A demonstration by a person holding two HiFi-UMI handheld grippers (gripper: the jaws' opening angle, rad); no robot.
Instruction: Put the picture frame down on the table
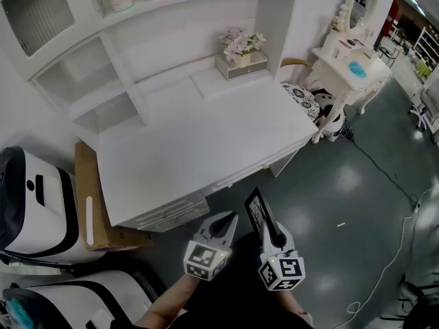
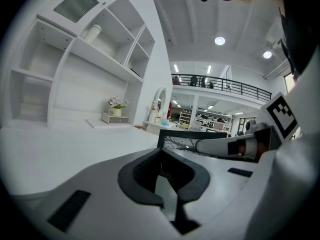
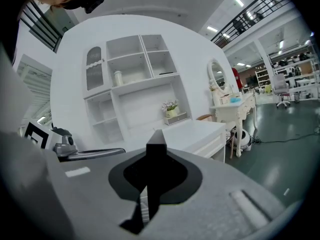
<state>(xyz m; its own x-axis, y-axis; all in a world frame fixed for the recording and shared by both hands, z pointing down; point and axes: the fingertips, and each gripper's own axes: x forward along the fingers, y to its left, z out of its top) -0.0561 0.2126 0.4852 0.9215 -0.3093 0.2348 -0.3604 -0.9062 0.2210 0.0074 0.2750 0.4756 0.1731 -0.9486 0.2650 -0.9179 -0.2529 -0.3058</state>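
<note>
Head view, looking steeply down: the right gripper [image 1: 263, 219] is holding the frame [image 1: 255, 205] in the air above the grey floor [image 1: 343, 184], just short of the front edge of the white table [image 1: 199, 142]. The frame is not touching the table. The left gripper [image 1: 227, 223] is hovering just beside it, on its left, with nothing in its grasp. A flower box [image 1: 240, 57] is standing at the back of the table, under the shelves [image 1: 103, 81], and a vanity [image 1: 350, 67] with a mirror is standing well apart to the right.

Left gripper view: the jaws of the left gripper [image 2: 161, 154] are meeting at their tips, clenched on nothing. Beyond them the frame [image 2: 182, 141] is showing its black border and a branch pattern, with the right gripper [image 2: 200, 146] reaching in from the right and gripping it.

Right gripper view: the jaws of the right gripper [image 3: 156, 151] are clamping the frame [image 3: 155, 169], which is standing edge-on between them as a dark upright bar. The table [image 3: 190, 131] is lying ahead, beyond the frame, and the left gripper [image 3: 120, 152] is showing at the left
</note>
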